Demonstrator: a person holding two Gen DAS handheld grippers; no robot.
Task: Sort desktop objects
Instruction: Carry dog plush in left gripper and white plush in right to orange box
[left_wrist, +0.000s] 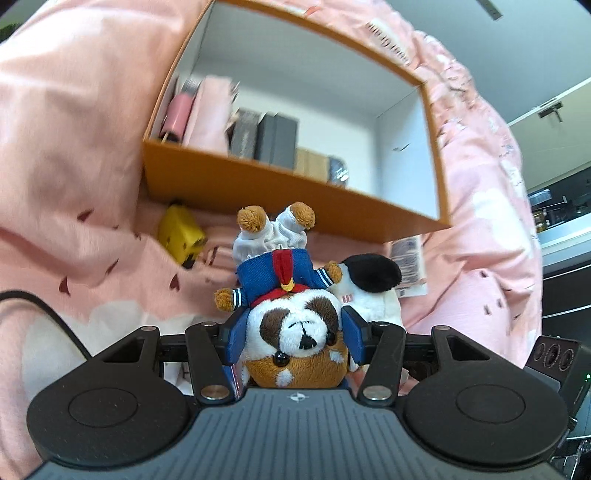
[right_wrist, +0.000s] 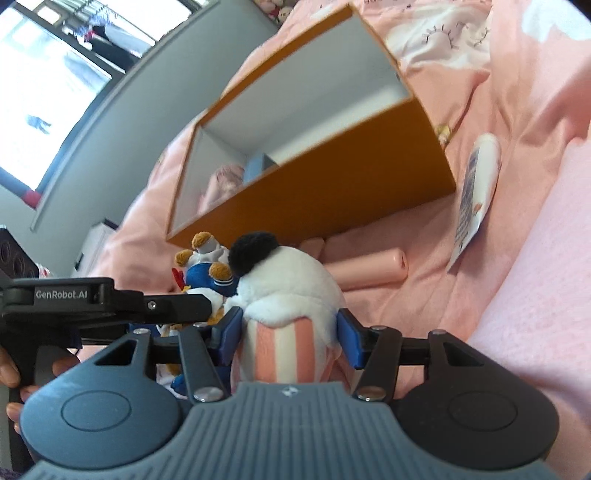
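Your left gripper (left_wrist: 293, 334) pinches the dog (left_wrist: 291, 325), your right gripper (right_wrist: 290, 336) pinches the penguin (right_wrist: 291, 295); the box (left_wrist: 280, 195) lies ahead, upper centre, opening facing you.

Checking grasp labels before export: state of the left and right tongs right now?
Left tongs: closed on the sailor dog plush, gripped by its head.
Right tongs: closed on the white plush with the black tuft.
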